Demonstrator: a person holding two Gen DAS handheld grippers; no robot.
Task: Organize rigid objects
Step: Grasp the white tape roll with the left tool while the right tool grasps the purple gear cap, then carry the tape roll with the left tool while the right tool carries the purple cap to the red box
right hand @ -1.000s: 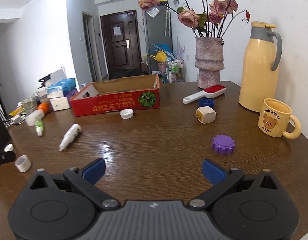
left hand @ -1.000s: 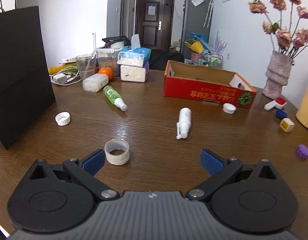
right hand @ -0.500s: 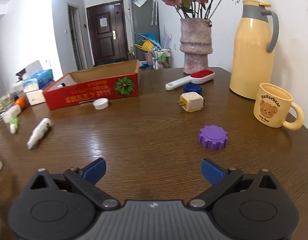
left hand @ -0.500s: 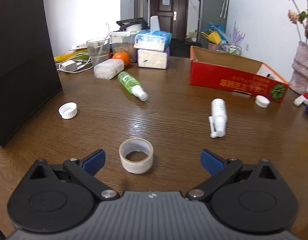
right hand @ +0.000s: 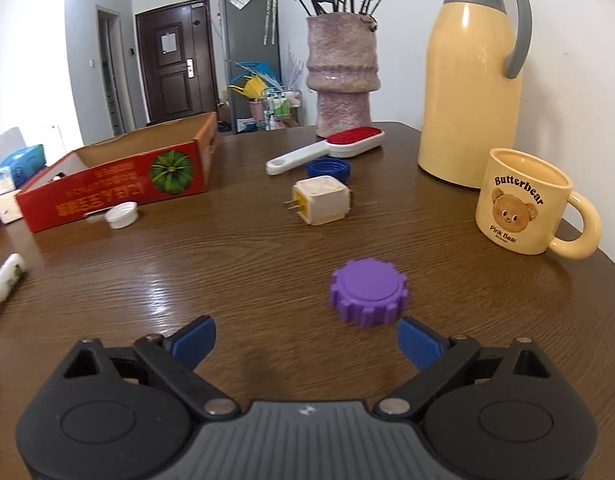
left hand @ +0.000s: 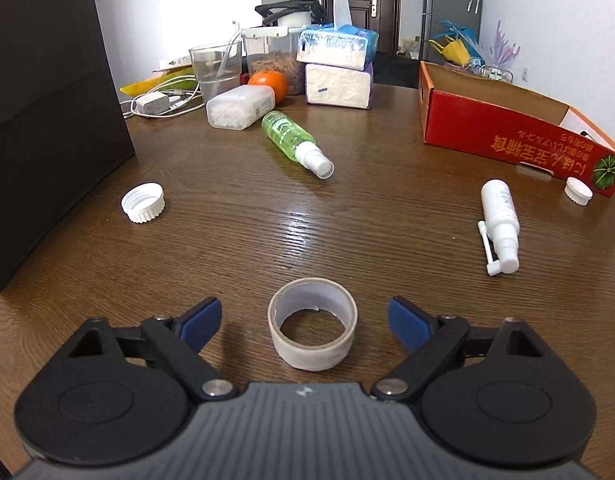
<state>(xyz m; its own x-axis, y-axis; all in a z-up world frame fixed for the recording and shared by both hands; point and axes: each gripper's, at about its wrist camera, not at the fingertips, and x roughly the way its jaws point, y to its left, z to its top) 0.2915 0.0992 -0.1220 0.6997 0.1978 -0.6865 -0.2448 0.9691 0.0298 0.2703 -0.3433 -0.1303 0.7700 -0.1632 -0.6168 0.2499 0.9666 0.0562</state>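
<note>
My left gripper (left hand: 305, 322) is open, its blue fingers on either side of a beige tape roll (left hand: 312, 335) lying flat on the wooden table, not touching it. My right gripper (right hand: 307, 340) is open; a purple ridged cap (right hand: 367, 298) sits just ahead, near the right finger. A red cardboard box (left hand: 511, 146) stands open at the right; it also shows in the right wrist view (right hand: 115, 188). A white spray bottle (left hand: 499, 226), a green spray bottle (left hand: 293, 142) and white caps (left hand: 143, 202) (left hand: 578, 191) lie loose.
A black paper bag (left hand: 47, 100) stands at the left. Tissue packs (left hand: 337, 68), an orange, a glass and cables crowd the far edge. A plug adapter (right hand: 321, 199), blue cap (right hand: 328, 169), lint brush (right hand: 327, 150), vase (right hand: 341, 76), yellow thermos (right hand: 471, 80) and bear mug (right hand: 523, 204) are at the right.
My left gripper moved forward and left until the tape roll came between its open fingers. My right gripper advanced toward the purple cap, which now lies just ahead of the right finger.
</note>
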